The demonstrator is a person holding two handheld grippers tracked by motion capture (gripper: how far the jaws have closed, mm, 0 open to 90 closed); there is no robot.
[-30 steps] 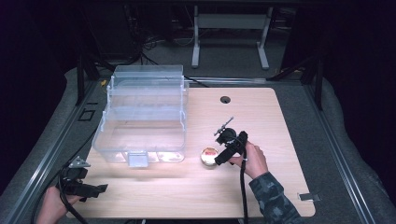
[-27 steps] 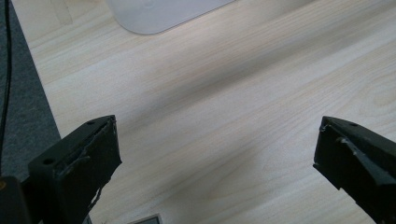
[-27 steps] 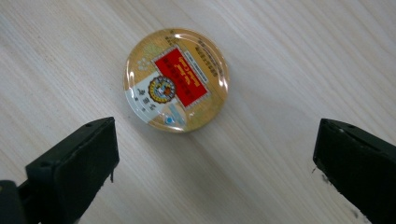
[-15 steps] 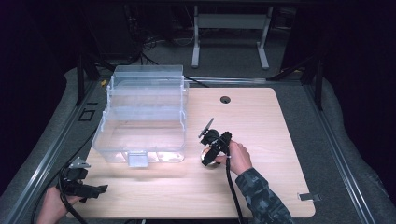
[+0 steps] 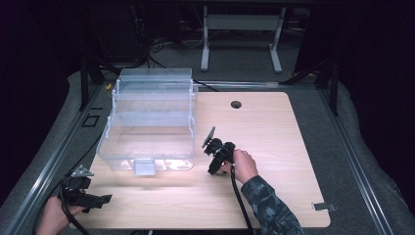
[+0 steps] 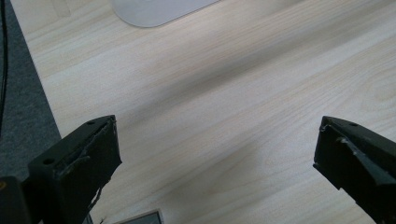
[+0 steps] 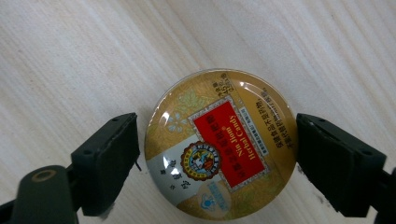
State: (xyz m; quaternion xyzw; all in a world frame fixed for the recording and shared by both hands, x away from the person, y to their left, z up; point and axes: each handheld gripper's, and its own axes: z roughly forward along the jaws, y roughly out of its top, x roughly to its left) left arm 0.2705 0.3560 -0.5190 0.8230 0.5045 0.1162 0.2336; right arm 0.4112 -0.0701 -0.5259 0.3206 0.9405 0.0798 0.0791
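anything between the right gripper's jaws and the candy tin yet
No: in the right gripper view, the round candy tin sits between the right gripper jaws, with thin slivers of bare wooden table either side.

Candy tin (image 7: pixel 220 145) — between parted jaws

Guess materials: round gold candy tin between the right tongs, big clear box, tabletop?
Round gold candy tin with red label: likely printed metal, glossy; bright glare spots on its domed lid. Large clear tiered storage box: transparent plastic, smooth; the table shows through its walls. Pale wood-grain tabletop: wood or laminate, matte; streaky grain, and which of the two I cannot tell.
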